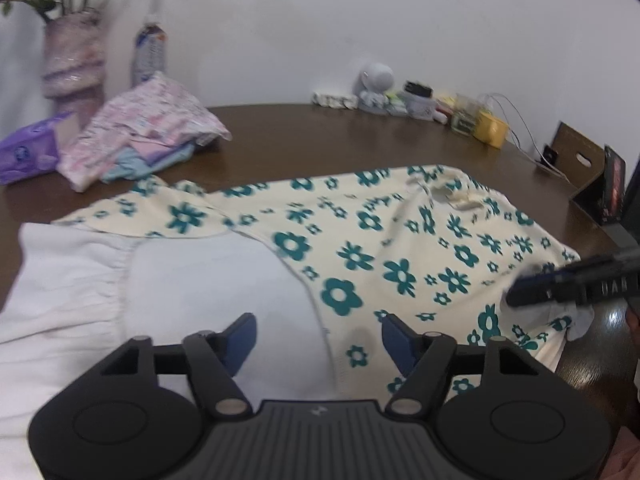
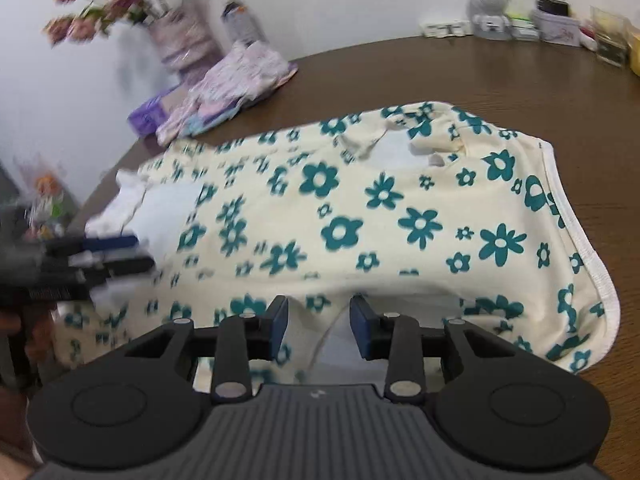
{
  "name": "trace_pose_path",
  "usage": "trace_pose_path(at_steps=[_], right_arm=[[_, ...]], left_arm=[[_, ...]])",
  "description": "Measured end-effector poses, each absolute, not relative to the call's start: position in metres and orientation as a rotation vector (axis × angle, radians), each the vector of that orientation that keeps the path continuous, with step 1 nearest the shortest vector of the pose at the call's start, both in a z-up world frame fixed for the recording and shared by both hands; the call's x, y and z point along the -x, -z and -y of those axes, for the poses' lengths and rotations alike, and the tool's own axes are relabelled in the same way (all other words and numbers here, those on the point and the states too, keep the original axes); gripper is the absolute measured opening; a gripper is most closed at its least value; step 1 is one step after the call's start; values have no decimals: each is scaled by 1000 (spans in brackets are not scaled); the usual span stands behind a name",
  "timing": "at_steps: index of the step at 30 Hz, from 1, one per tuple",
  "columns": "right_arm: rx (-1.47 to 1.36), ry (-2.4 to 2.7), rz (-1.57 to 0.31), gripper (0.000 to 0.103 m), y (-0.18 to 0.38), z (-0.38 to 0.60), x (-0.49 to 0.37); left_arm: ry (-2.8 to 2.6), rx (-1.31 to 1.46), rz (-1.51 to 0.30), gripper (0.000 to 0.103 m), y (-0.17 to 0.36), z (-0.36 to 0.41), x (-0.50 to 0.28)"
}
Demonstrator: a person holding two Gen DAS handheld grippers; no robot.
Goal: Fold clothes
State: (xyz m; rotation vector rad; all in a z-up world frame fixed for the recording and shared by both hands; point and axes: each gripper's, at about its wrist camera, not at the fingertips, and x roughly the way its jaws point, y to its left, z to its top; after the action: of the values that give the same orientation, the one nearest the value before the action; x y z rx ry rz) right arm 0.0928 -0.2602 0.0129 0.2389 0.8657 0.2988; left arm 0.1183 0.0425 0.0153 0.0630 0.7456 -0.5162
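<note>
A cream garment with teal flowers (image 1: pixel 360 248) lies spread on the brown table (image 1: pixel 304 140), with a white gathered sleeve and white panel (image 1: pixel 208 280) at its near left. It also shows in the right wrist view (image 2: pixel 380 208). My left gripper (image 1: pixel 318 340) is open and empty, just above the white panel and the flowered edge. My right gripper (image 2: pixel 318 326) is open over the near flowered hem, with cloth between its blue pads but not pinched. Each gripper shows blurred at the edge of the other's view: the right one (image 1: pixel 560 286) and the left one (image 2: pixel 100 256).
A pile of folded pastel clothes (image 1: pixel 144 140) and a purple tissue pack (image 1: pixel 28 152) sit at the back left beside a vase of flowers (image 1: pixel 74 56) and a bottle (image 1: pixel 149 54). Small jars and a white figurine (image 1: pixel 376 84) line the back wall. A cardboard box (image 1: pixel 580 176) stands right.
</note>
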Motion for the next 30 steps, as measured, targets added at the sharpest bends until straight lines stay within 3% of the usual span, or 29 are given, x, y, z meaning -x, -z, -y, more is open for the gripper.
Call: trace_pose_path(at_steps=[2,3,4,9,12,13,14,16,18,21,23,24,30], right_arm=[[-258,-284,-840,24,-12,259,-93],[-244,-284,-833,6,-11,258,-92],[-230,-283,-826,0,-10,257,-92],[-202,-252,-763,0,-16,262,-94],[-249,-250,-800,4,-20,271,-99],[-282,-253,-825,10,-20,275,-99],[-299,-253,-841,14,-20,278,-97],[-312,-242,-864,41,-18,281,-94],[-306,-221,-880,43,-15,280,-93],[-294,-240,-861,42,-8,270,-98],[-258,-245,-835,29,-6,260,-102],[-251,-249,-835,2,-5,259,-104],[-236,-261,-766,1,-14,261,-109]], left_arm=[[513,-134,-713,24,-12,-34,-116],[519,-152,-704,13,-11,-32,-115],[531,-156,-703,2,-11,-31,-114],[538,-126,-705,1,-10,-34,-118],[541,-63,-719,6,-15,-39,-119],[553,-47,-721,18,-18,-41,-119],[564,-32,-722,37,-20,-43,-118],[562,-56,-720,58,-23,-39,-117],[556,-102,-724,60,-23,-30,-118],[562,-143,-737,54,-14,-20,-120],[550,-189,-708,3,-12,-17,-116],[551,-179,-707,2,-13,-19,-117],[540,-143,-693,0,-16,-26,-121]])
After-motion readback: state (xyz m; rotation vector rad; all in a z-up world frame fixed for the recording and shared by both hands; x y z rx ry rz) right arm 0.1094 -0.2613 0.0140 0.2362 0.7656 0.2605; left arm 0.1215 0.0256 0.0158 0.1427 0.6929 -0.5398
